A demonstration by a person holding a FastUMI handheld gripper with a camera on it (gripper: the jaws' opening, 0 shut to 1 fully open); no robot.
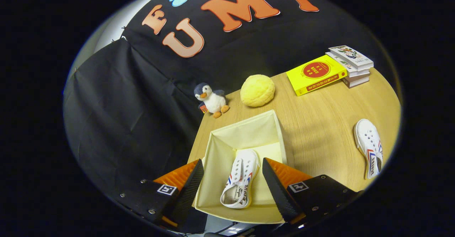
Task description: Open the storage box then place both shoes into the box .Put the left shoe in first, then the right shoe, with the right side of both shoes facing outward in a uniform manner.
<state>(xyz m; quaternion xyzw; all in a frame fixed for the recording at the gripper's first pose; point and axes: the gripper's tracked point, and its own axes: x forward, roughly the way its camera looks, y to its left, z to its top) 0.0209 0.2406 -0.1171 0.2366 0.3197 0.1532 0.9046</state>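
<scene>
An open cream fabric storage box (220, 148) stands on the wooden table, directly below and ahead of my gripper (233, 174). One white shoe (241, 178) with red and blue stripes lies inside the box on its floor, toe pointing away, seen between my fingers. The fingers are spread wide apart above the box and touch nothing. The second white shoe (369, 146) with the same stripes lies on the table well to the right of the box.
A plush penguin (212, 100) and a yellow round bun-like toy (257, 90) sit beyond the box near the black cloth wall. A yellow book (315, 74) and a small stack of books (352, 64) lie at the far right. The table's left edge (196, 137) runs beside the box.
</scene>
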